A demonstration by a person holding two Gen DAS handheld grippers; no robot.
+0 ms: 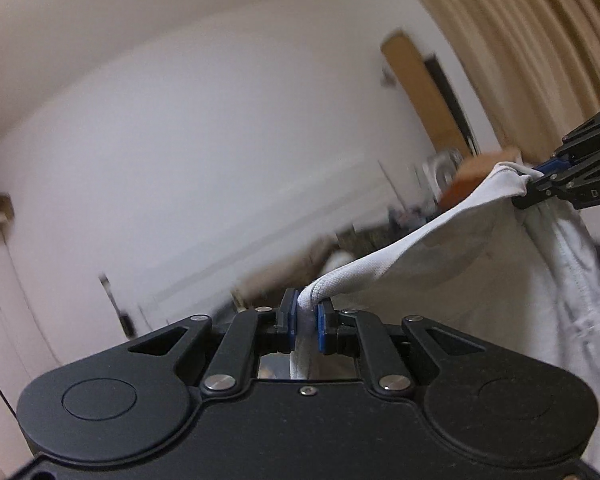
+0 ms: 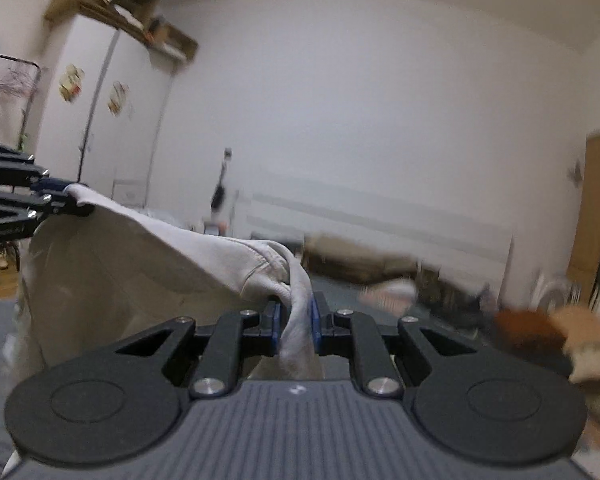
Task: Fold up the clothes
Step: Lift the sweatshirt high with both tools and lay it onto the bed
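Two claws hold one pale grey garment (image 1: 420, 240) aloft between them in a white-walled room, the background smeared by motion blur.

In the left wrist view, the left claw (image 1: 308, 322) fills the bottom centre of the frame, its blue pads (image 1: 322, 328) drawn narrow and pinched on a ribbed edge of the cloth. From there the fabric rises as a taut band toward the right edge of the frame, where the right claw (image 1: 534, 184) enters from the side and grips a bunched corner. Below that band the rest of the garment hangs in loose folds down the right side of the picture. A tan pleated curtain (image 1: 520, 32) fills the upper right, and a wooden door (image 1: 424, 92) stands beside it.

In the right wrist view, the right claw (image 2: 296, 322) sits at bottom centre, jaws close together and clamped on a thick twist of the cloth (image 2: 160, 256), which passes between the pads and trails down toward the camera. The garment spreads to the left in a sagging sheet, its far corner held by the left claw (image 2: 70, 200) at the left edge of the frame. Behind it, in the upper left, stands a white wardrobe (image 2: 100, 120) with boxes (image 2: 116, 4) on top. A blurred brown and cream shape (image 2: 552, 336) lies at lower right, too indistinct to identify.
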